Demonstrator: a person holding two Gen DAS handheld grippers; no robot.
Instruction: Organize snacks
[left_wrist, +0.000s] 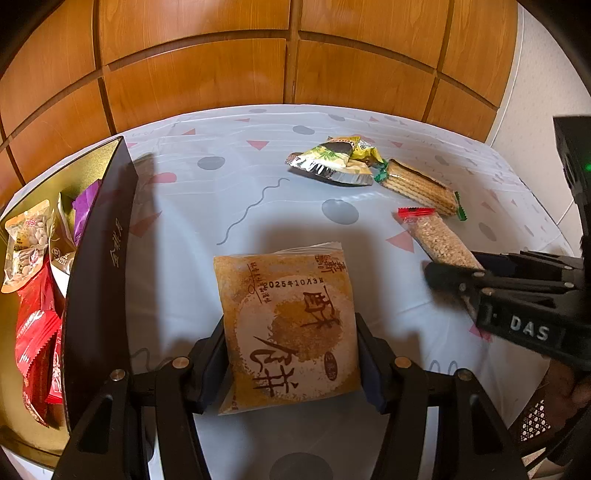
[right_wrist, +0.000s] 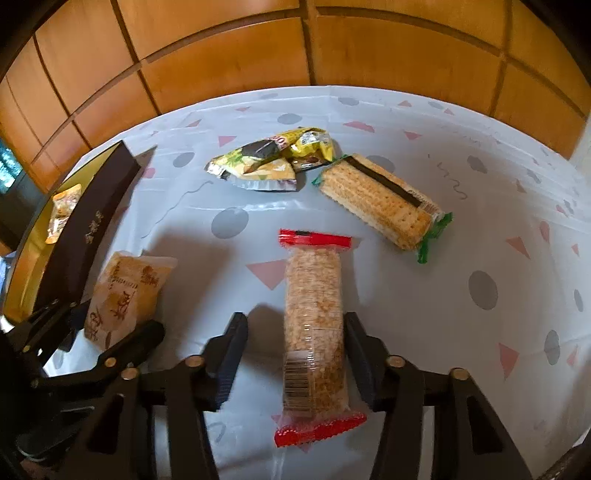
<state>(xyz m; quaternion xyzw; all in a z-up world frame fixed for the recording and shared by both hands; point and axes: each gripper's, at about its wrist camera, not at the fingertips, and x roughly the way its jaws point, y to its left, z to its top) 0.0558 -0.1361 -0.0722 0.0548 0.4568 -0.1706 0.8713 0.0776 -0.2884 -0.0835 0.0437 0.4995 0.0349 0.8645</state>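
My left gripper (left_wrist: 291, 354) is shut on a square brown pastry packet (left_wrist: 288, 325) with dark characters, its pads pressing both side edges; the packet also shows in the right wrist view (right_wrist: 123, 295). My right gripper (right_wrist: 295, 354) is open around a long grain bar with red ends (right_wrist: 314, 332); the right finger (right_wrist: 360, 354) touches it, the left finger stands apart. The bar also shows in the left wrist view (left_wrist: 439, 240). A dark box with a gold inside (left_wrist: 98, 258) at the left holds several snack packets (left_wrist: 27, 243).
A wafer pack with green ends (right_wrist: 384, 201) and a yellow-green foil packet (right_wrist: 266, 162) lie further back on the patterned tablecloth (right_wrist: 461, 240). Wooden panelling (right_wrist: 229, 55) stands behind the table. The box wall (right_wrist: 88, 221) is left of the pastry.
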